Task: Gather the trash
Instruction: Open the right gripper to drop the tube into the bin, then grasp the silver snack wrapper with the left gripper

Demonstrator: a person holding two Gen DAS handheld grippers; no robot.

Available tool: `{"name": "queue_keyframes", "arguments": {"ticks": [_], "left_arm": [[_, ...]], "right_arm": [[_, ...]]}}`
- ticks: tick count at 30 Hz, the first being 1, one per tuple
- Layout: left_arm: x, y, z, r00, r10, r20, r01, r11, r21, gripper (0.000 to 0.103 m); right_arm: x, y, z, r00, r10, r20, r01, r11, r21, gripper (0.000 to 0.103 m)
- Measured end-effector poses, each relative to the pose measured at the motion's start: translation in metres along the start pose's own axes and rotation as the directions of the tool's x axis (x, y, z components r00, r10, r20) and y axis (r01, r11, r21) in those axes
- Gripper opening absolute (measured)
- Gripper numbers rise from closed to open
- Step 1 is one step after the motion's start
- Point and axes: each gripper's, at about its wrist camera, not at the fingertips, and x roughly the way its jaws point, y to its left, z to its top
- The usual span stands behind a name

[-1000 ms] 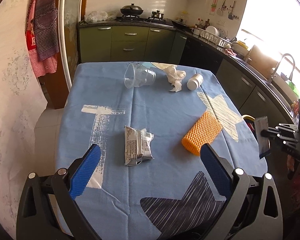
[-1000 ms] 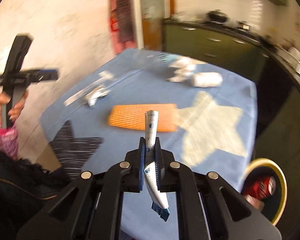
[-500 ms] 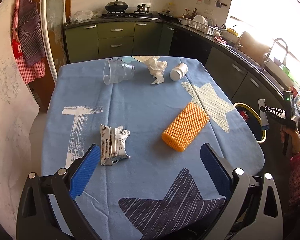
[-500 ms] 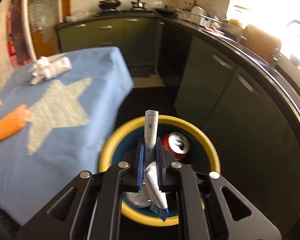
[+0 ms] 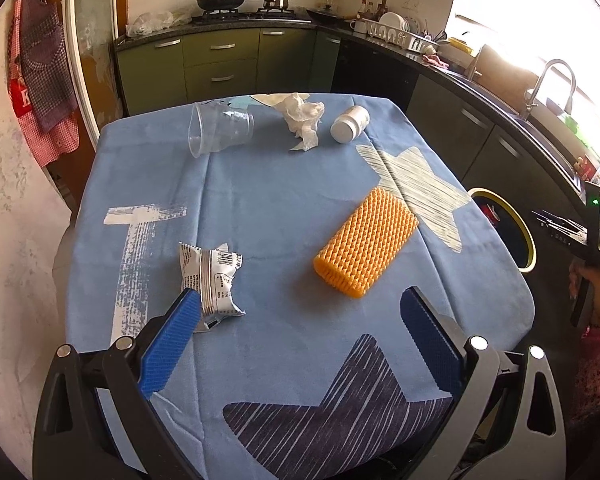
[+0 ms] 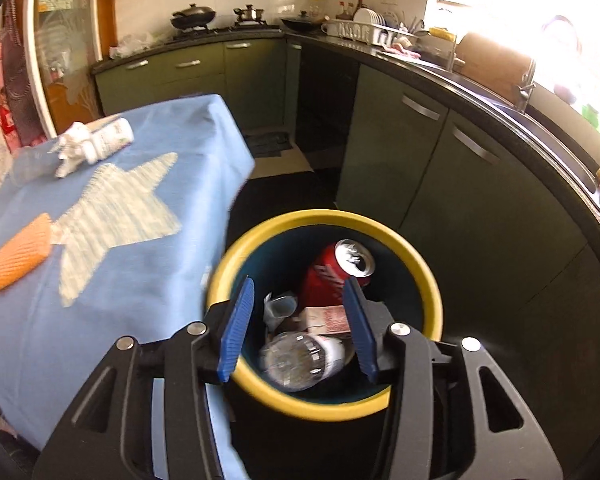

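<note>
My right gripper point(image 6: 298, 304) is open and empty right above the yellow-rimmed trash bin point(image 6: 420, 276), which holds a red can point(image 6: 332, 276), a clear bottle point(image 6: 300, 356) and other trash. My left gripper point(image 5: 300, 312) is open above the near end of the blue tablecloth point(image 5: 260, 200). On the cloth lie a silver snack wrapper point(image 5: 212, 280), an orange foam net point(image 5: 366, 248), a clear plastic cup point(image 5: 220, 130), a crumpled tissue point(image 5: 302, 118) and a white pill bottle point(image 5: 350, 124). The bin point(image 5: 530, 236) and right gripper point(image 5: 560, 232) show at the right.
Dark green kitchen cabinets point(image 6: 420, 140) and a black counter with a sink point(image 5: 548, 80) run along the back and right. A narrow floor strip lies between table and cabinets. Aprons point(image 5: 44, 80) hang on the left wall.
My right gripper has opened and the small tube it held is gone from its fingers, over the bin. My left gripper has moved a little closer to the wrapper.
</note>
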Motion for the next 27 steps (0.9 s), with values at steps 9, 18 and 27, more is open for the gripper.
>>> {"name": "queue_keyframes", "arguments": {"ticks": [9, 18, 27], "left_arm": [[0.014, 0.025, 0.003, 0.996, 0.082, -0.026, -0.083, 0.997, 0.000, 0.098], [0.065, 0.043, 0.017, 0.978, 0.178, -0.113, -0.173, 0.984, 0.053, 0.098], [0.106, 0.060, 0.017, 0.957, 0.202, -0.206, -0.203, 0.979, 0.018, 0.091]], "right_arm": [[-0.026, 0.058, -0.023, 0.986, 0.166, 0.031, -0.166, 0.986, -0.006, 0.049], [-0.012, 0.078, -0.026, 0.979, 0.203, -0.005, -0.203, 0.979, 0.012, 0.049], [-0.006, 0.084, -0.024, 0.976, 0.214, -0.024, -0.214, 0.977, 0.008, 0.050]]}}
